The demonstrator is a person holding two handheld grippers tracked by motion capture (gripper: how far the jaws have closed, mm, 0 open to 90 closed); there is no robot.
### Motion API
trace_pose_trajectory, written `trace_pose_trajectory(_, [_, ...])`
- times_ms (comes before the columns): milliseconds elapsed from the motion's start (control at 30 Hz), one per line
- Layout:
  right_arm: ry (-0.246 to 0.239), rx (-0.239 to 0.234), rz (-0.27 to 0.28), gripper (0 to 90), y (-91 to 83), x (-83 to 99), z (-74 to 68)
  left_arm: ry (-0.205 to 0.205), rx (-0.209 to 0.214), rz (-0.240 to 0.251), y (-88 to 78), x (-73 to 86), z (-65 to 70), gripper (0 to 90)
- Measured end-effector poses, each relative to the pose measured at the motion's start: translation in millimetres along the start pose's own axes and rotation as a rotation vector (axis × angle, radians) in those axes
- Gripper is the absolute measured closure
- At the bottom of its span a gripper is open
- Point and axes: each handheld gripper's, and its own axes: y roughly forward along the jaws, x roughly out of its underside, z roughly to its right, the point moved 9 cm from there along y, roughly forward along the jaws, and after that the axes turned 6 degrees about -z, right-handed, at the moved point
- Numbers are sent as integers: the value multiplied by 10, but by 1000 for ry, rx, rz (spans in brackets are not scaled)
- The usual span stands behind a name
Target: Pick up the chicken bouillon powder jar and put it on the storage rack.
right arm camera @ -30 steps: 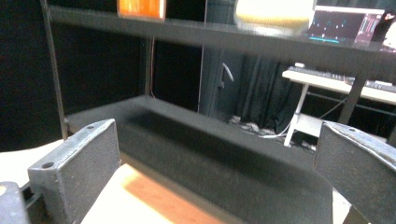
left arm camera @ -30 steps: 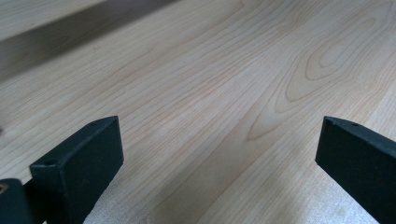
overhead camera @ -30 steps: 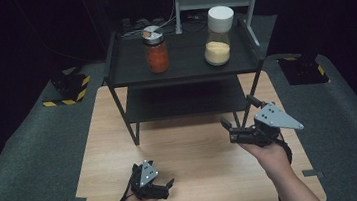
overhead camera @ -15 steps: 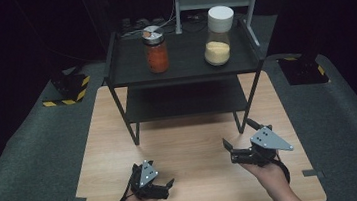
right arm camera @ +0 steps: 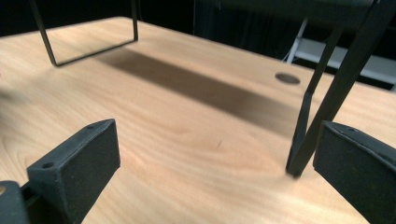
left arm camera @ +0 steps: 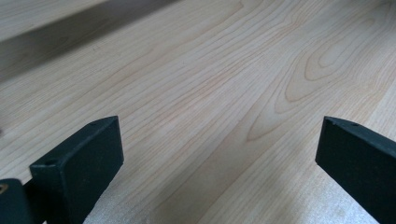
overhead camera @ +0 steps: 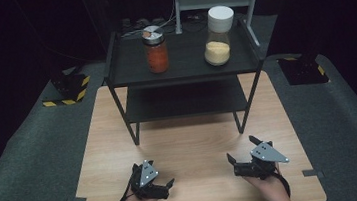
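Both claws are sitting low over the near edge of the desk (overhead camera: 189, 129), well apart from each other. The left claw (overhead camera: 168, 184) is resting w/ its jaws spread wide, nothing between them but bare wood grain in the left gripper view. The right claw (overhead camera: 232, 161) is also hanging released, jaws wide and empty. Ahead of both claws a black shelf rack (overhead camera: 184, 75) is standing on the desk; one of its legs (right arm camera: 322, 102) is landing just inside the right claw's far jaw in the right gripper view, probably not touching, but blur makes that hard to tell. On the rack's top shelf, far beyond the claws, an orange-filled jar (overhead camera: 155, 49) and a white-lidded jar (overhead camera: 219, 36) are standing upright, apart.
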Motion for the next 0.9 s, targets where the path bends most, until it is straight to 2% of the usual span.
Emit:
trace_pose_trajectory(200, [4,9,-46,1,46,175,-13,2,-2,2,-3,2,3,11])
trace_pose_trajectory(533, [-15,21,-92,1,75,319,-30,3,-4,3,-3,3,6,11])
trace_pose_trajectory(900, [-33,12,-81,1,63,334,-40,13,-11,9,-15,15,21,11])
